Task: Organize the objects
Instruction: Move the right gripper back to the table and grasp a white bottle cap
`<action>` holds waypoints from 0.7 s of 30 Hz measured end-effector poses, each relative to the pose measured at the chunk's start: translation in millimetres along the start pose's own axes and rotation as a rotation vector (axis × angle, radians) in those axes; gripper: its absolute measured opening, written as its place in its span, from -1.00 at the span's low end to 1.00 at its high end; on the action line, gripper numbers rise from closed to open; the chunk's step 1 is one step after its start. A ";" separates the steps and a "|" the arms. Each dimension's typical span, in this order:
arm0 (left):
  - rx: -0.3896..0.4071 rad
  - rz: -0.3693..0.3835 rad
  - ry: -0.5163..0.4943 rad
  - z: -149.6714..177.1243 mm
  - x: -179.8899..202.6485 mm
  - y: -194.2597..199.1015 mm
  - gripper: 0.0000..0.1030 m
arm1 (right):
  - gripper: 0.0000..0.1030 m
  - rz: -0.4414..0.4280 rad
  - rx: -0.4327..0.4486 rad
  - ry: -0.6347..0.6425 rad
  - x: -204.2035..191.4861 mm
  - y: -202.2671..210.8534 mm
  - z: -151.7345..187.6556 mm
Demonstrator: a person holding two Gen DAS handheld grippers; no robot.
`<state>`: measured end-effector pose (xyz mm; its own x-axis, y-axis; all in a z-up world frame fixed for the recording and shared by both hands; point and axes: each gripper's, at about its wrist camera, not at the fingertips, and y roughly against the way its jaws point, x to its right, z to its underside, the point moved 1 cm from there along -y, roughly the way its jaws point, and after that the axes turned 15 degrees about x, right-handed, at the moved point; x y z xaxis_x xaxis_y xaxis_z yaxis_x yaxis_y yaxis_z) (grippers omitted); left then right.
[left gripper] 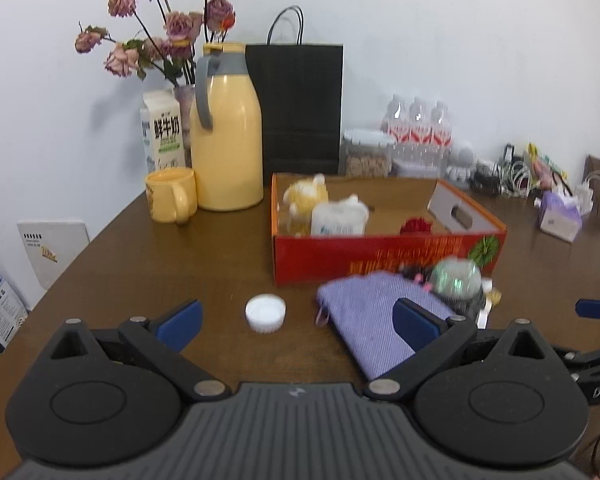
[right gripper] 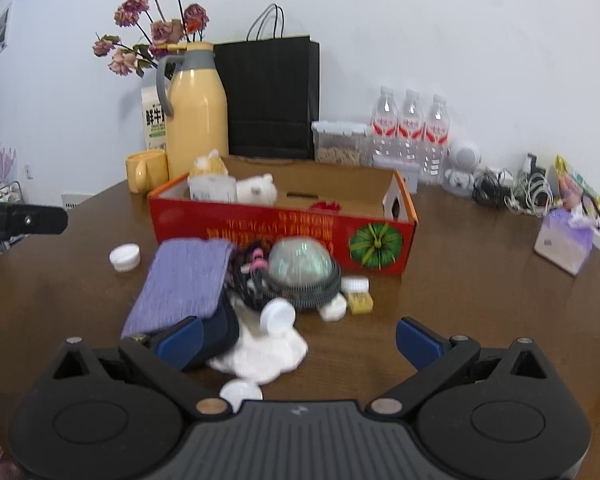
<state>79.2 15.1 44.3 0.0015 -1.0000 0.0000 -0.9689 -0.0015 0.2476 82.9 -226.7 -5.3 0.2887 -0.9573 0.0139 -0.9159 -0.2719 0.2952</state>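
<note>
Left wrist view: white cap (left gripper: 265, 313) on table between wide-spread fingers (left gripper: 180, 322).

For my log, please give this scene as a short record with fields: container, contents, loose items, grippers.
container: red box, open, on the table
contents: plush toys, white bottle, red item
loose items: purple cloth, clear dome, white caps, white rag
left gripper: open, empty
right gripper: open, empty
</note>
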 end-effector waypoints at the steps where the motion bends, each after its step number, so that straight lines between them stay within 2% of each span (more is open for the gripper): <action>1: -0.005 -0.004 -0.003 3.6 -0.2 1.5 1.00 | 1.00 0.002 -0.007 -0.004 0.5 1.5 3.4; 14: -0.091 -0.008 0.008 41.2 -3.9 7.8 1.00 | 0.99 0.006 -0.086 -0.020 1.5 4.0 35.9; 16: -0.099 -0.012 0.013 43.6 -4.6 7.3 1.00 | 0.95 0.000 -0.091 -0.022 0.4 2.7 38.4; 21: -0.118 -0.013 0.021 47.2 -6.7 3.9 1.00 | 0.63 -0.026 -0.103 -0.018 -6.2 -4.4 41.5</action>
<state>63.7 21.8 -0.5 0.0204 -0.9997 0.0162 -0.9329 -0.0132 0.3599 73.6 -223.6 -46.3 0.3064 -0.9518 -0.0123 -0.8743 -0.2865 0.3918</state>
